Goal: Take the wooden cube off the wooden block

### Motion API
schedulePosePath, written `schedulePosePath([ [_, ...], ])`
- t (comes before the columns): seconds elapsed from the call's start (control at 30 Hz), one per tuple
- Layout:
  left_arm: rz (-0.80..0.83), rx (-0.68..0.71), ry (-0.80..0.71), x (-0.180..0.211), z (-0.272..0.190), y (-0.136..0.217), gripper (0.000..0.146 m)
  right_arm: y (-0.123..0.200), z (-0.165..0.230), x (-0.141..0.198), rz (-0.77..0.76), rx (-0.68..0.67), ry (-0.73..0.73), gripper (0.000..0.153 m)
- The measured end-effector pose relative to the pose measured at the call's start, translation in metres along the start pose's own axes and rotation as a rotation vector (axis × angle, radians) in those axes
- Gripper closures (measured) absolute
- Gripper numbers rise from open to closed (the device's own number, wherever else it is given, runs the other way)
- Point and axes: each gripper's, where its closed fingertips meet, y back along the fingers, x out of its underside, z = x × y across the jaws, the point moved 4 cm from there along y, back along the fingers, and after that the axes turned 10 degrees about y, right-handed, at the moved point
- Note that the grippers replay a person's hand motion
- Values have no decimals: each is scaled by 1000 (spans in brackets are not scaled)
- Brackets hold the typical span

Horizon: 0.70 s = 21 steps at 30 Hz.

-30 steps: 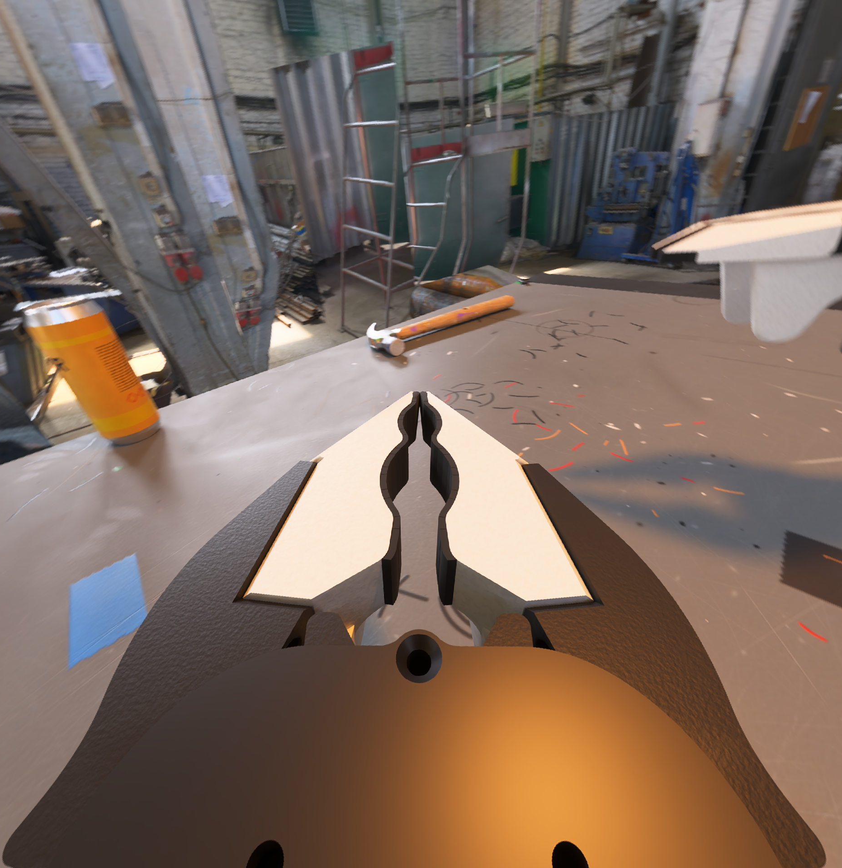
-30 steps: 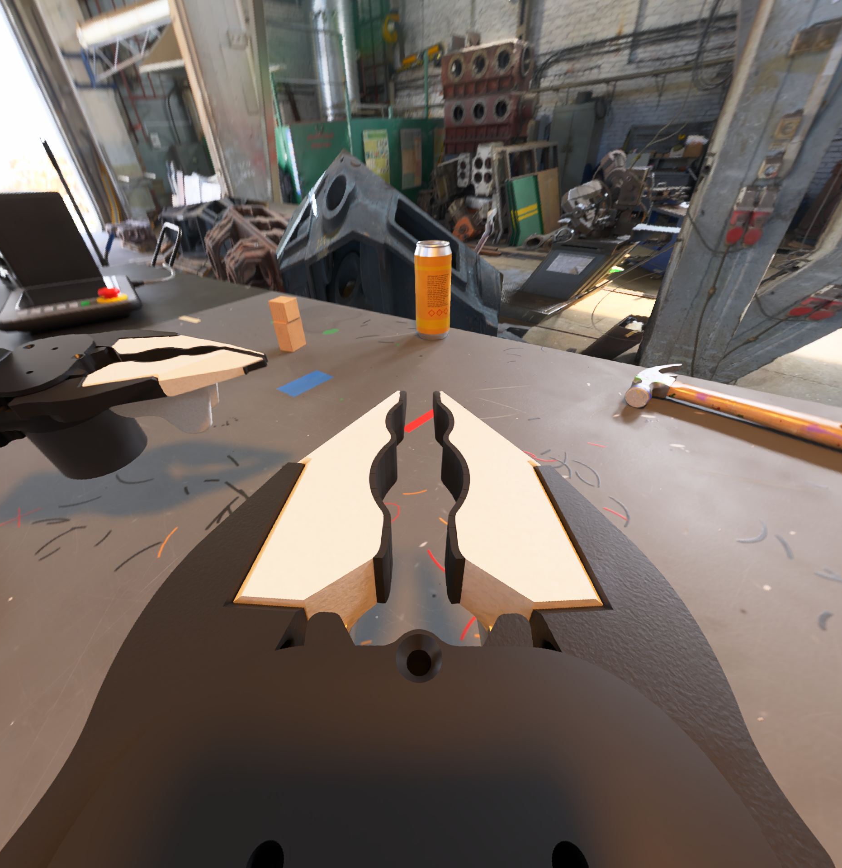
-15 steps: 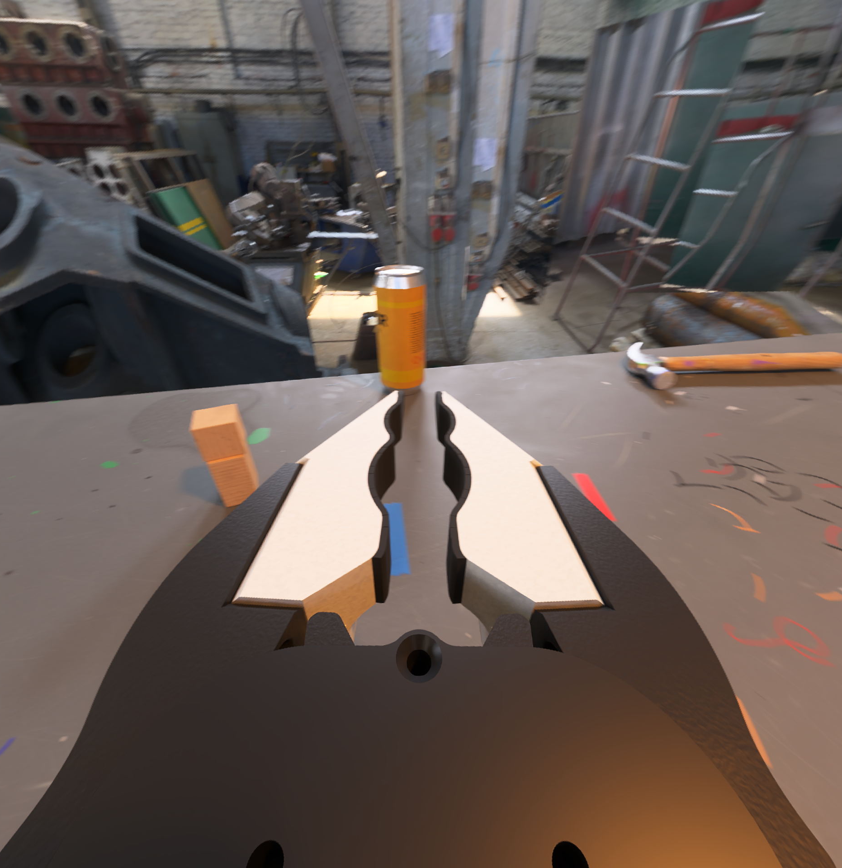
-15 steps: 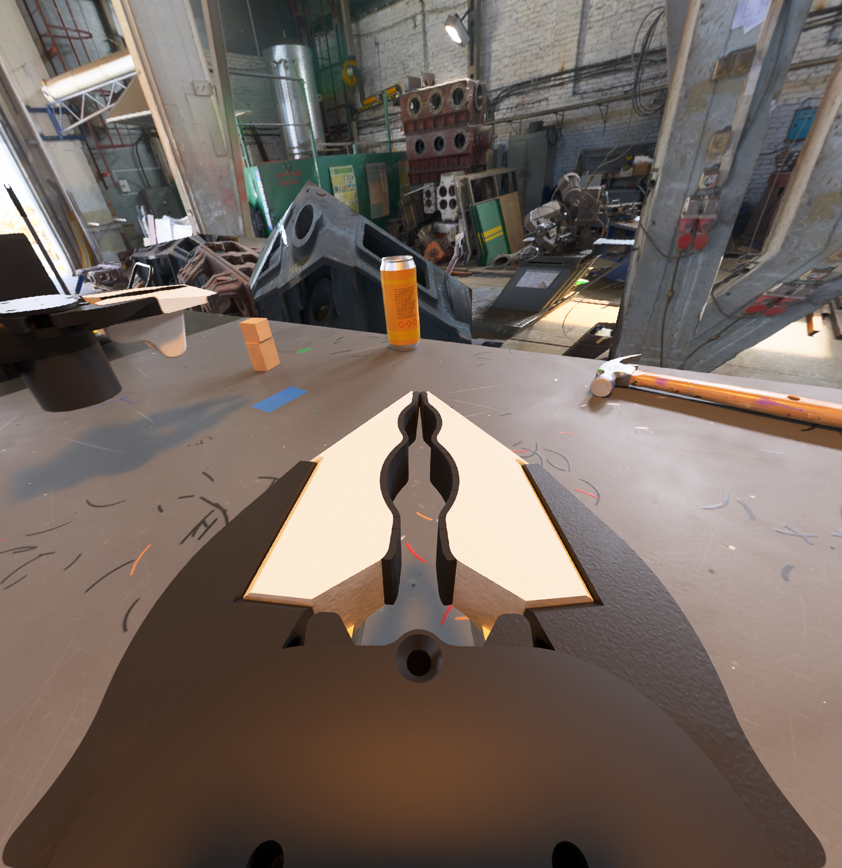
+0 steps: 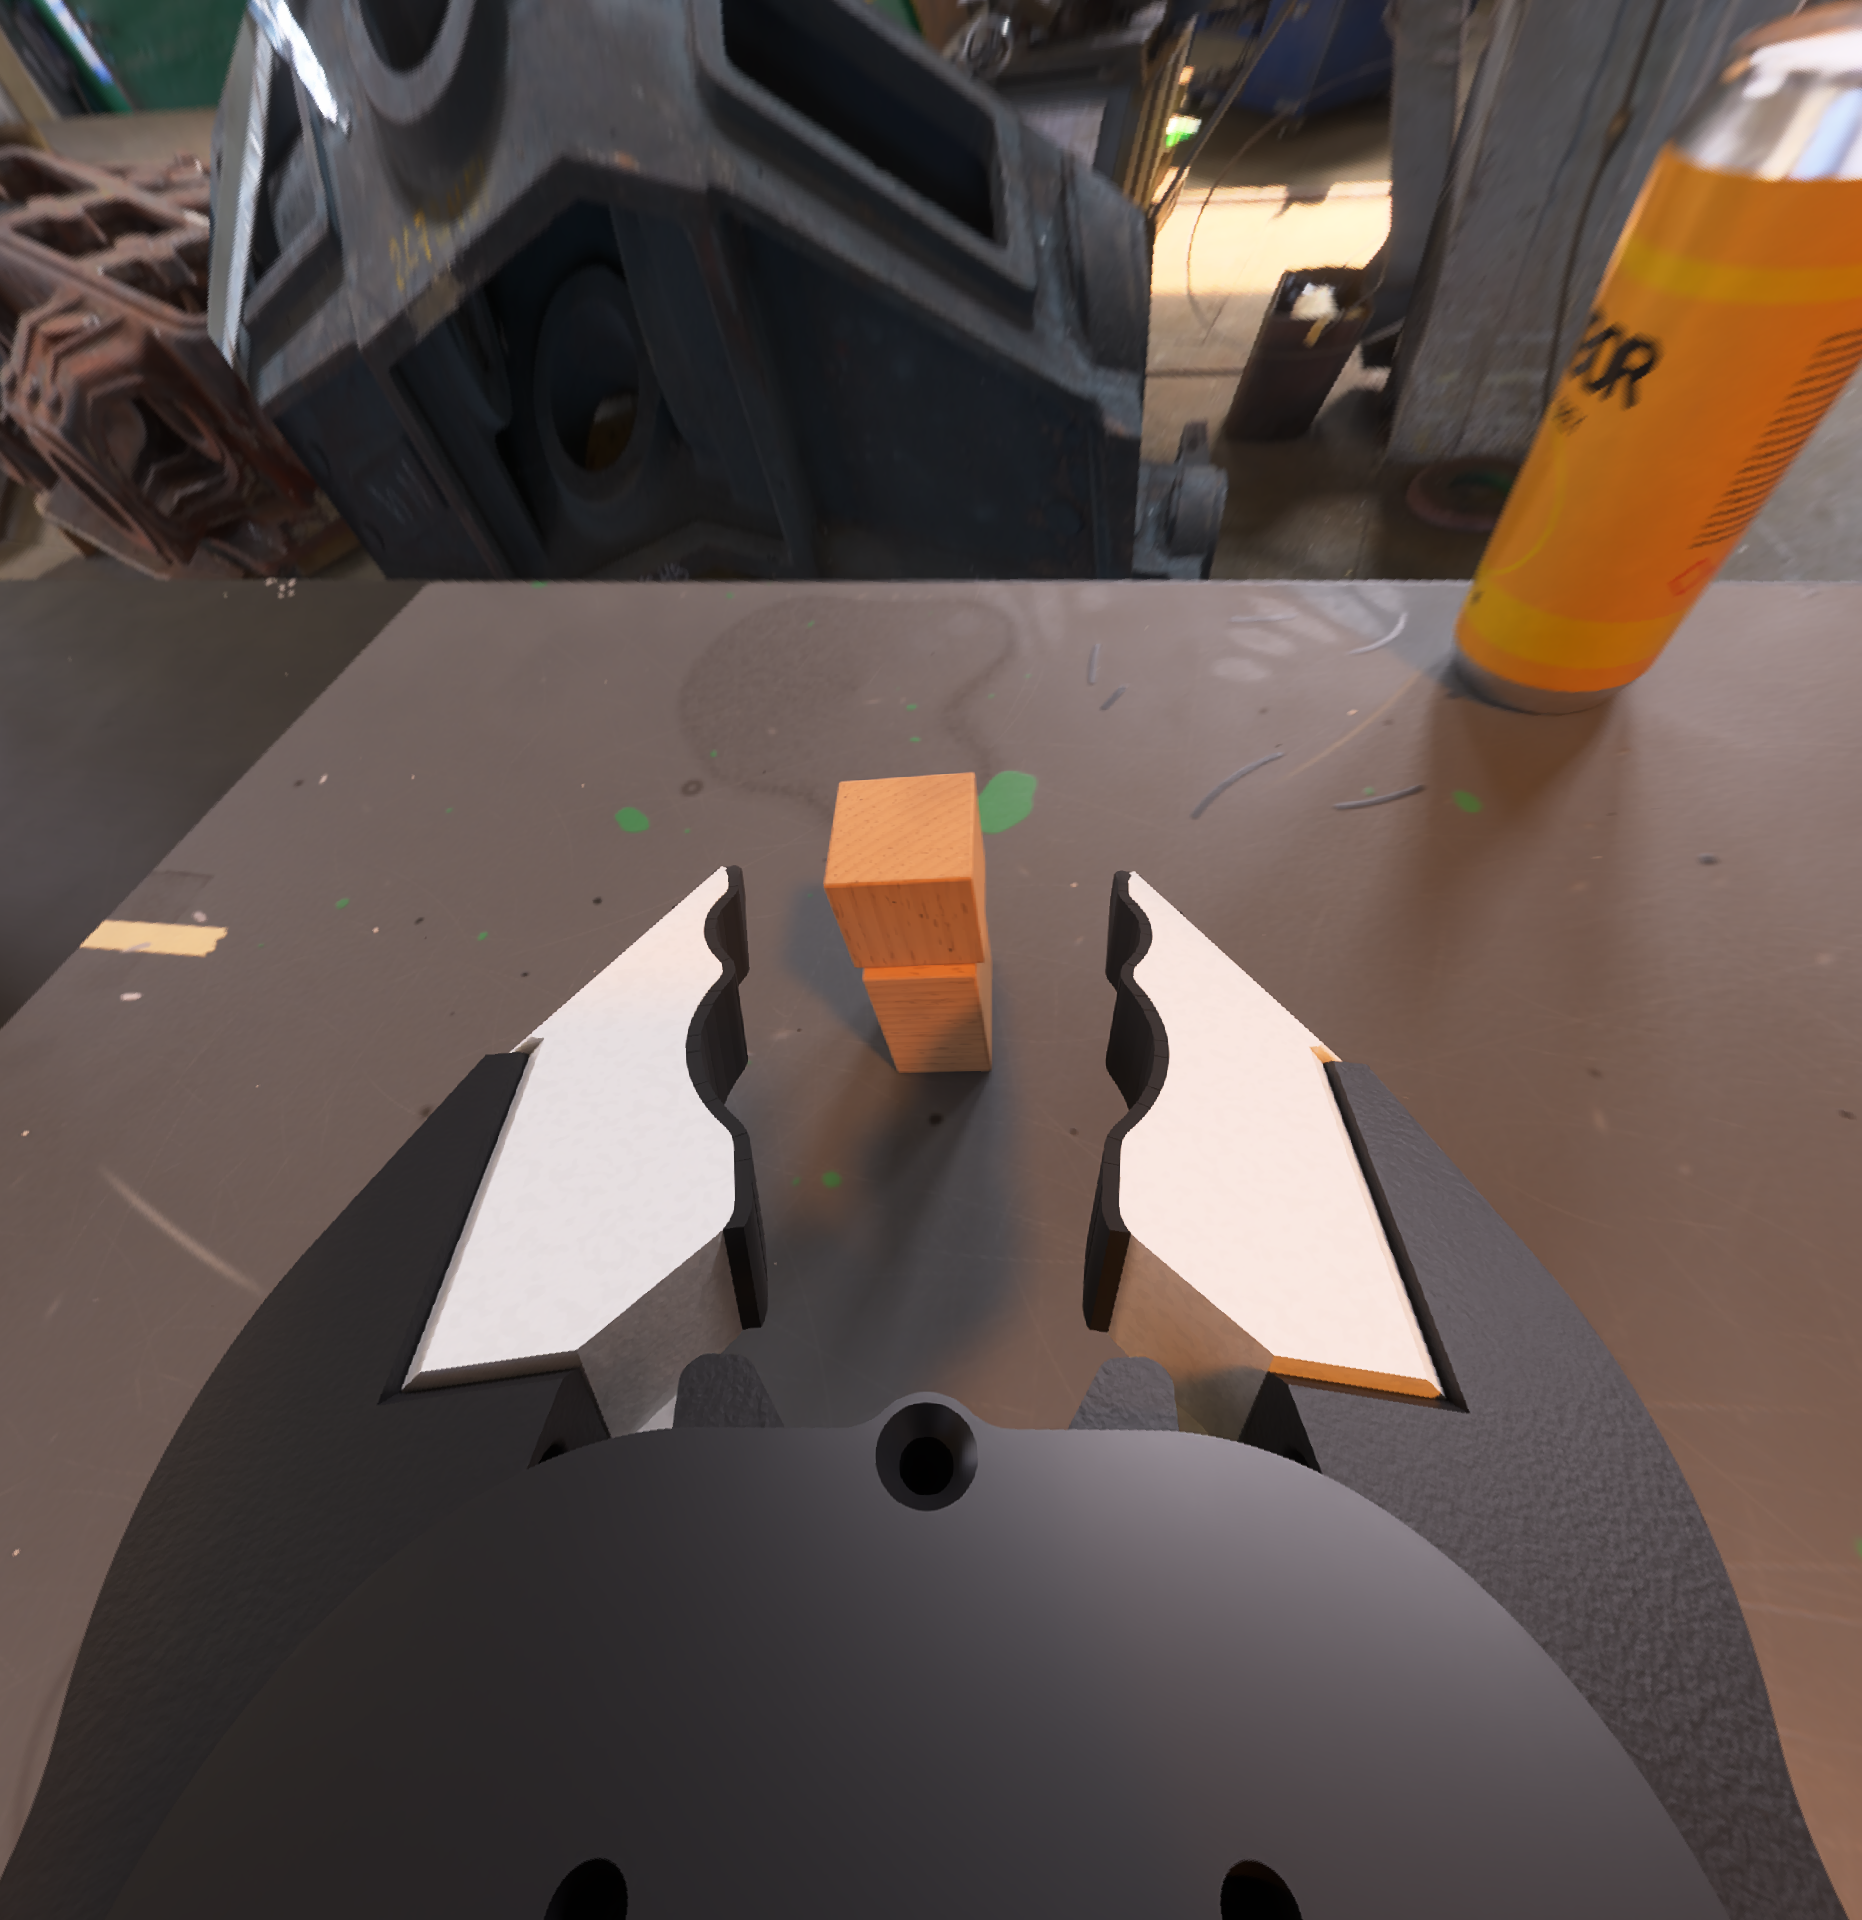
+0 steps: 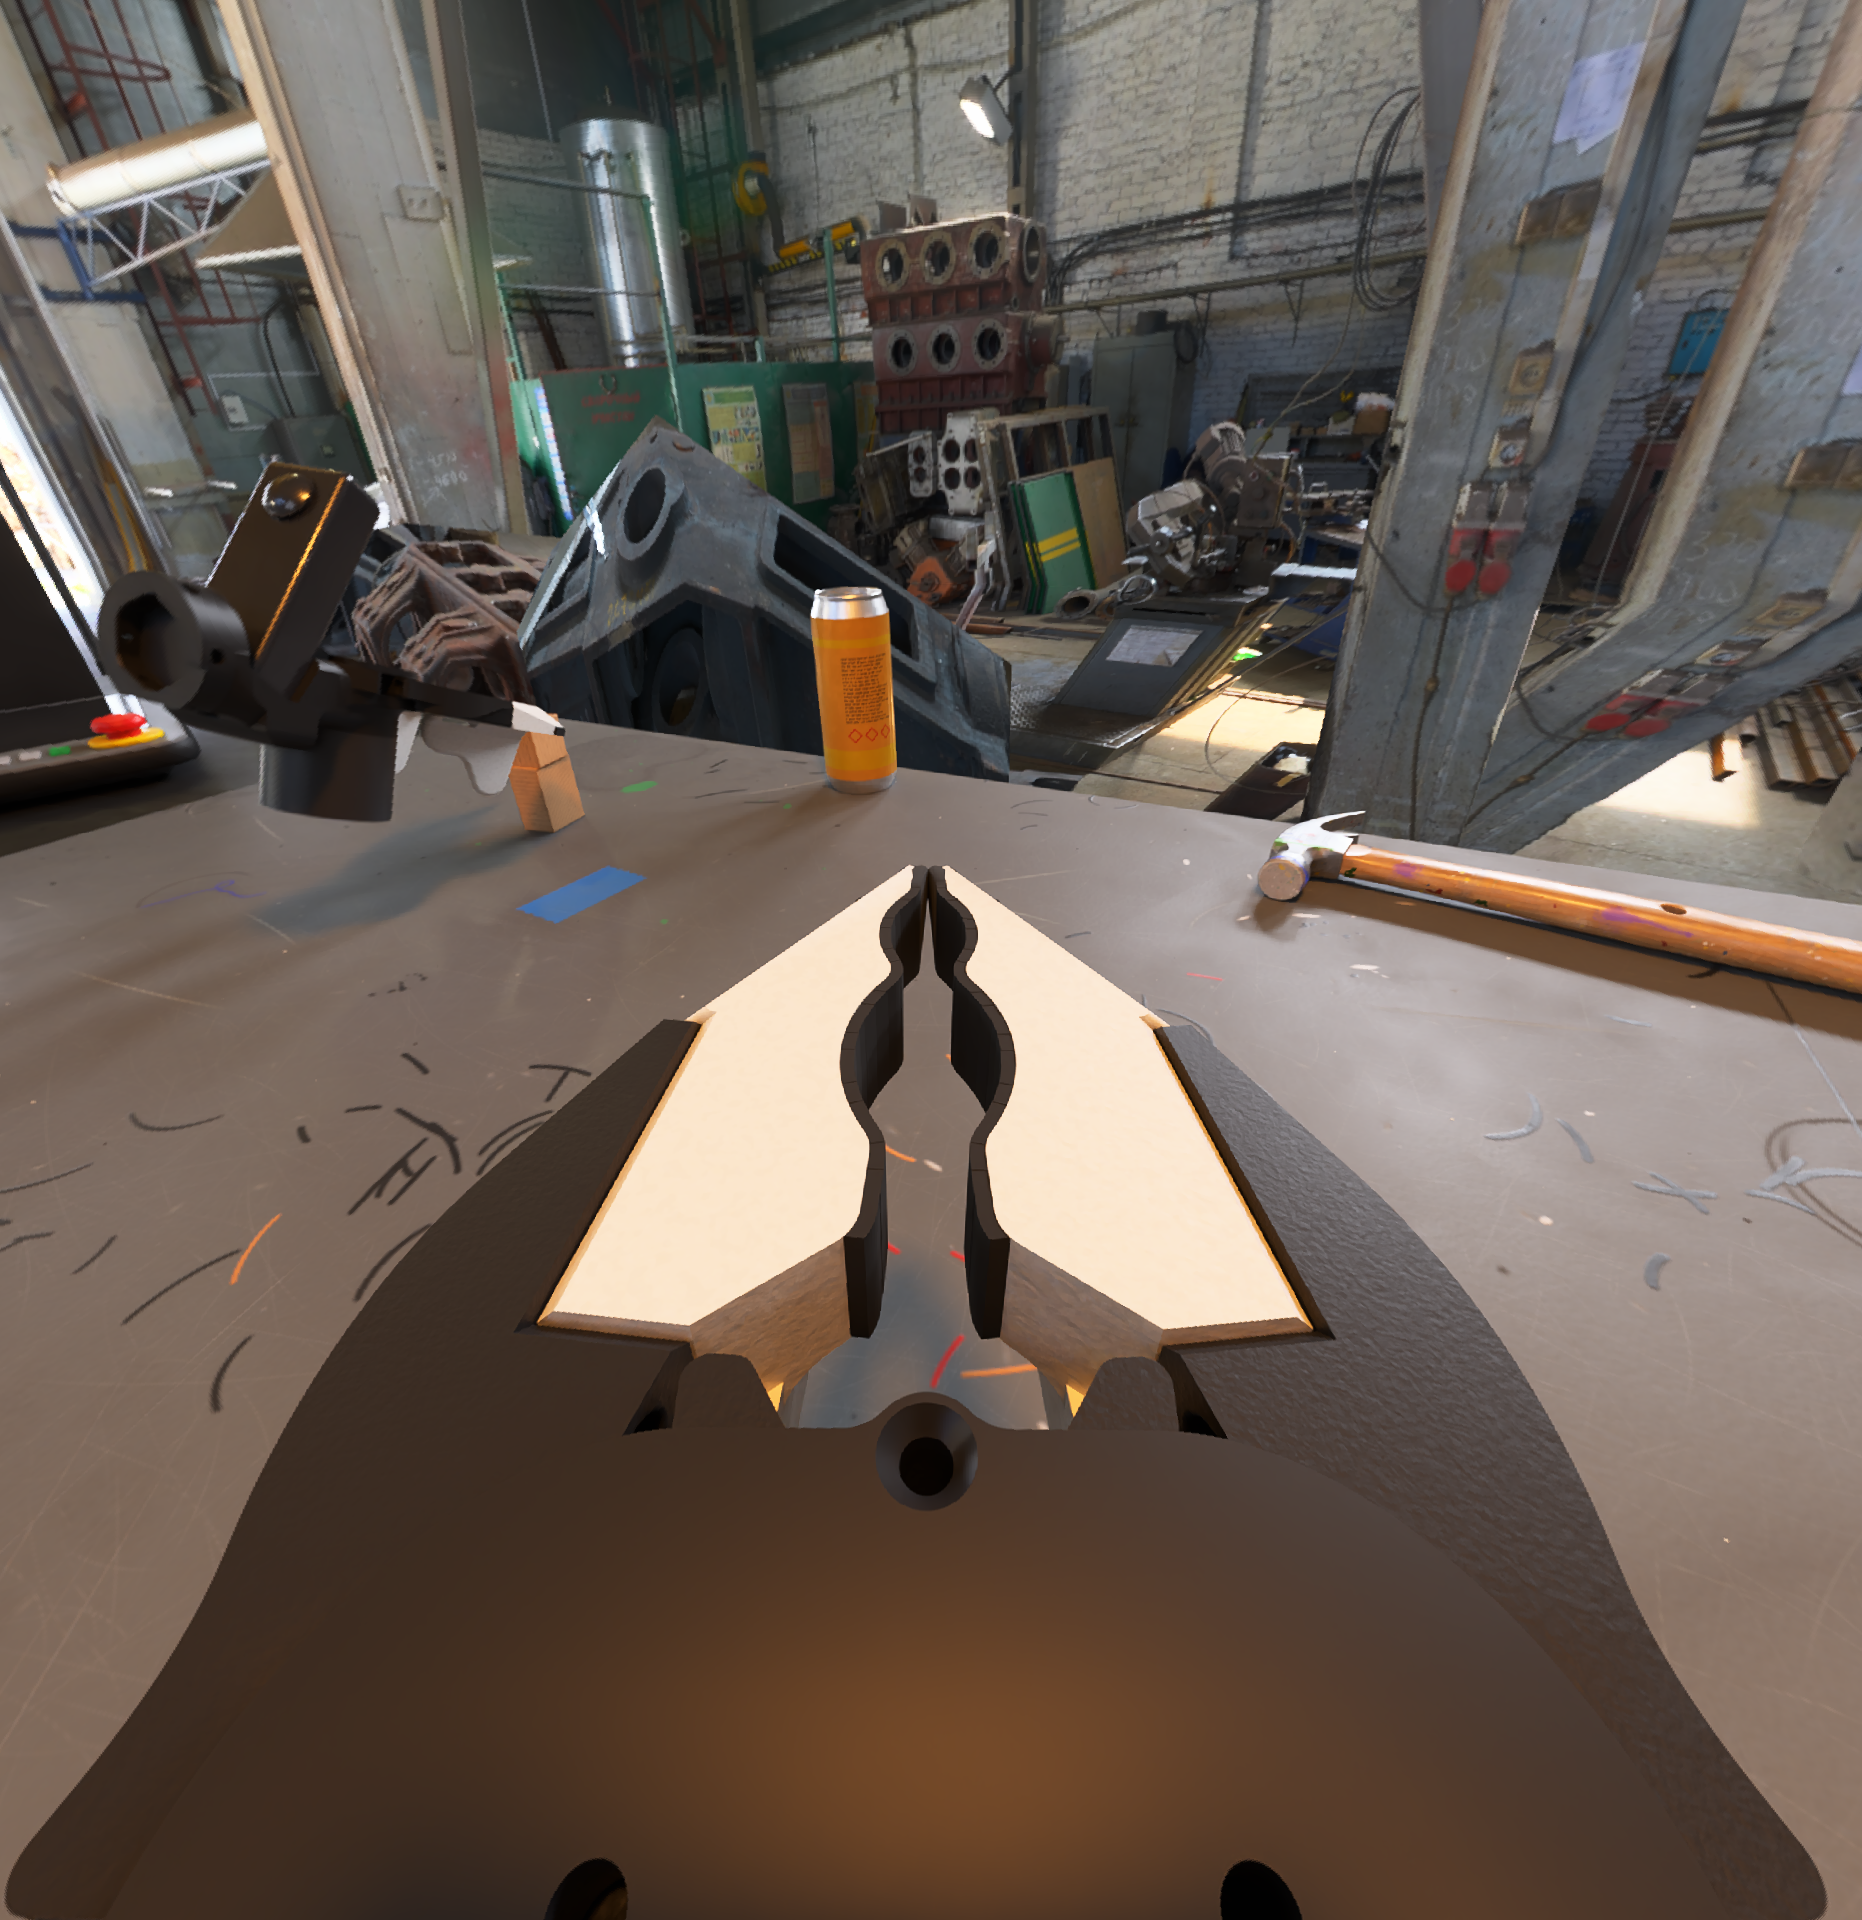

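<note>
A small wooden cube (image 5: 904, 868) sits on a wooden block (image 5: 932, 1013) standing on the grey table (image 5: 387, 1039). My left gripper (image 5: 927, 883) is open wide, tilted down at the stack. Its fingertips (image 5: 735, 894) stand either side of the cube without touching it. The right wrist view shows the left gripper (image 6: 532, 722) at far left, one finger partly covering the cube (image 6: 540, 756) above the block (image 6: 551, 802). My right gripper (image 6: 927, 873) is shut and empty over the middle of the table.
An orange can (image 5: 1675, 416) stands right of the stack near the far edge, also in the right wrist view (image 6: 854, 691). A hammer (image 6: 1581, 904) lies at right. Blue tape (image 6: 582, 894) marks the table. A control box (image 6: 75, 738) sits far left.
My left gripper swung left to face the stack, moved close, tilted down and opened wide. My right gripper closed a second ago and has stayed shut, hardly moving.
</note>
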Motion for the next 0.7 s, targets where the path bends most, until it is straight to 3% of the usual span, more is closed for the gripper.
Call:
schedulePosePath([
  [0.3,121,-74,-83,13,7,-38,81,-5,5,7,23,-29,9,153],
  [0.5,105,-82,-158,22,11,-52,105,-6,6,9,31,-35,11,153],
  [0.7,109,-76,-148,21,11,-50,105,-8,8,11,42,-43,21,153],
])
